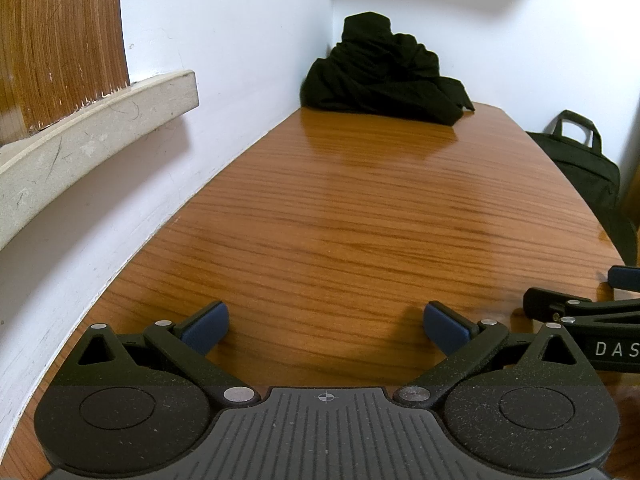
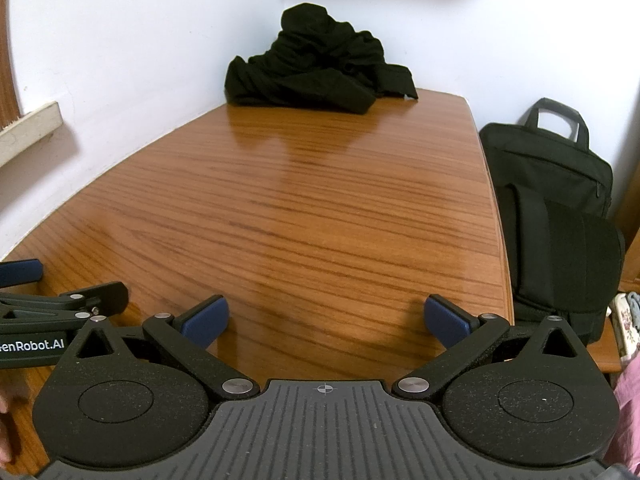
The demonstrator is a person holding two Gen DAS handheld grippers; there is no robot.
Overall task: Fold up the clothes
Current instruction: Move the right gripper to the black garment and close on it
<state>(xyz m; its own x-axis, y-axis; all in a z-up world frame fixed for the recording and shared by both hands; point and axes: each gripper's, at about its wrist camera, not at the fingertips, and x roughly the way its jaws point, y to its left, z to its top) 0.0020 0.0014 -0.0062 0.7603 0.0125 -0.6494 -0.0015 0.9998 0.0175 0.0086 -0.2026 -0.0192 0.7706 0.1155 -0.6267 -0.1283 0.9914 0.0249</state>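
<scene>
You are facing a bare table [image 2: 320,208]; the black clothes heap [image 2: 316,64] is lying crumpled in its far corner, well apart, straight ahead. Left tool [image 1: 326,326] and right tool [image 2: 326,322] are both hovering released, neither nearer.

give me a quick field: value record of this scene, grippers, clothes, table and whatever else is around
left gripper: open, empty, low over the near table
right gripper: open, empty, beside the left one
clothes: black heap, unfolded, far corner by the walls
table: wooden, bare between grippers and heap
bag: black, off the table's right edge
</scene>
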